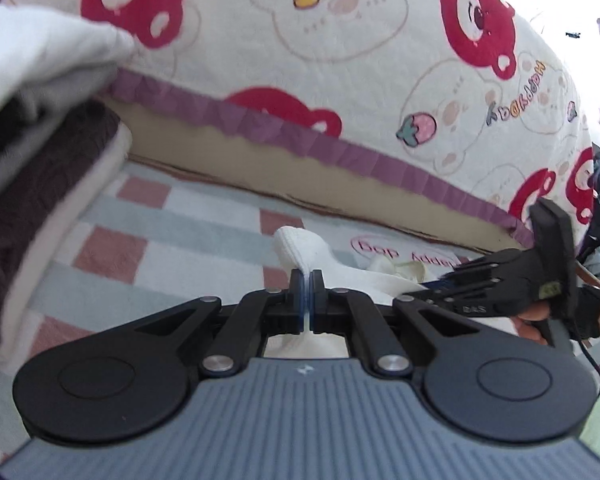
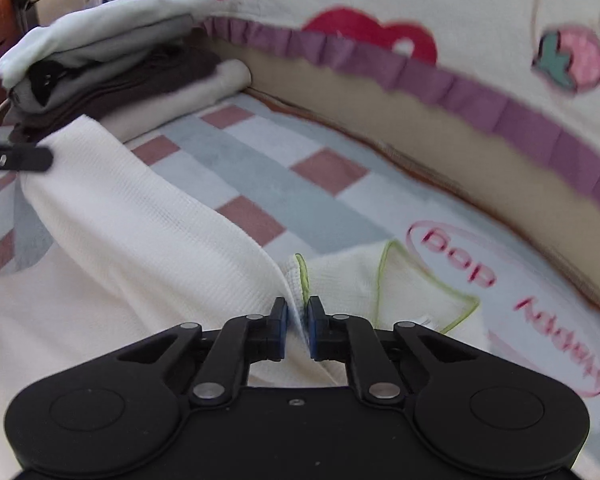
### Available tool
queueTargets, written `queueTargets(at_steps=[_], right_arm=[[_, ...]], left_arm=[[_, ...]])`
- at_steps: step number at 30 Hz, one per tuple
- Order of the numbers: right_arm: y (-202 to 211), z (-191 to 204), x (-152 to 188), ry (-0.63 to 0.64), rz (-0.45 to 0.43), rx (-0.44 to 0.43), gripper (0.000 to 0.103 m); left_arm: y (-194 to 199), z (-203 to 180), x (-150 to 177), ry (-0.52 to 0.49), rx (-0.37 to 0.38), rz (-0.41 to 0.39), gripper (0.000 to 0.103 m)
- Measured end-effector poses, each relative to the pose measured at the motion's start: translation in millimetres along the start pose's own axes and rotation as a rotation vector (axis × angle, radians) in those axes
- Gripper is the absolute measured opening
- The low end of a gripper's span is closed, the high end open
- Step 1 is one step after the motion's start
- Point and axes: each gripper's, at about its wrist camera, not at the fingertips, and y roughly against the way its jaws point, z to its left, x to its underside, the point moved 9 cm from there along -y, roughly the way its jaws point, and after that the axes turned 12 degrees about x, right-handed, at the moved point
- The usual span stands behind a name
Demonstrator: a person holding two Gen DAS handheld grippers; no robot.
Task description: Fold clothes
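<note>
Cream ribbed garment (image 2: pixel 132 240), green-trimmed, stretched between left gripper (image 1: pixel 308 280) and right gripper (image 2: pixel 297 312); both jaws pinch its fabric.

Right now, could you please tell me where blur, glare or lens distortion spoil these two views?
Left wrist view: the stack of folded clothes at left is smeared, daylight blows out the top right corner, and the purple frill bows with the fisheye. Right wrist view: the frill and the strawberry print streak with motion blur, while the cream garment stays fairly sharp.
</note>
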Motion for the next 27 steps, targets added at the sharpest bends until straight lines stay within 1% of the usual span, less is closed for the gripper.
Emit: queueTargets(at_steps=[3, 5, 6, 7, 8, 9, 11, 12, 14, 15, 16, 18, 19, 20, 21, 23, 25, 27], right_arm=[[10.9, -7.3, -21.1, 0.000, -0.058, 0.023, 0.012], [8.4, -6.7, -34.3, 0.026, -0.077, 0.040, 0.012], [2.4, -3.8, -39.0, 0.054, -0.075, 0.060, 0.012], [-3.7, -1.0, -43.8, 0.083, -0.073, 0.080, 0.019], [-12.2, 2.1, -46.4, 0.102, -0.064, 0.101, 0.022], [-20.0, 4.1, -46.0, 0.112, -0.046, 0.125, 0.025], [-32.1, 4.6, -42.4, 0.113, 0.007, 0.179, 0.026], [-30.7, 1.5, -39.0, 0.085, 0.028, 0.201, 0.026], [-22.4, -6.2, -31.6, 0.015, 0.053, 0.236, 0.030], [-18.2, -10.0, -27.7, -0.020, 0.066, 0.253, 0.031], [-7.6, -11.9, -22.8, -0.059, 0.070, 0.254, 0.031], [20.3, -11.3, -12.0, -0.139, 0.066, 0.224, 0.035], [34.7, -7.5, -5.9, -0.179, 0.060, 0.190, 0.038], [48.2, -2.4, 0.8, -0.220, 0.054, 0.157, 0.040], [56.4, 5.2, 8.1, -0.253, 0.050, 0.127, 0.042], [68.5, 22.3, 23.0, -0.312, 0.047, 0.070, 0.043], [77.6, 39.6, 38.6, -0.363, 0.049, 0.030, 0.043], [79.6, 54.2, 57.3, -0.395, 0.071, 0.022, 0.043]], left_arm=[[6.6, -2.5, -10.5, -0.009, -0.027, -0.039, 0.001], [8.3, -2.2, -15.7, -0.036, -0.084, -0.050, 0.001], [5.3, 3.6, -15.0, -0.036, -0.122, -0.031, 0.001], [1.7, 10.2, -13.8, -0.034, -0.162, -0.009, 0.001], [-1.7, 16.7, -12.7, -0.032, -0.202, 0.014, 0.001], [-7.4, 28.9, -8.1, -0.009, -0.238, 0.042, 0.001], [-22.3, 58.0, 6.3, 0.064, -0.281, 0.109, 0.001], [-29.7, 72.4, 13.8, 0.101, -0.301, 0.143, 0.002], [-39.8, 93.3, 23.3, 0.150, -0.310, 0.185, 0.003], [-39.8, 98.8, 24.3, 0.161, -0.323, 0.202, 0.004], [-34.7, 100.3, 21.6, 0.171, -0.327, 0.196, 0.004], [-18.2, 90.7, 14.1, 0.182, -0.254, 0.164, 0.015], [-7.8, 86.1, 15.8, 0.206, -0.217, 0.162, 0.032], [3.0, 81.5, 18.4, 0.234, -0.180, 0.163, 0.044], [13.9, 76.9, 20.9, 0.261, -0.143, 0.163, 0.043], [35.2, 71.8, 32.6, 0.321, -0.080, 0.175, 0.043], [54.2, 69.3, 46.8, 0.358, -0.051, 0.179, 0.042], [64.9, 62.2, 60.6, 0.365, -0.036, 0.223, 0.041]])
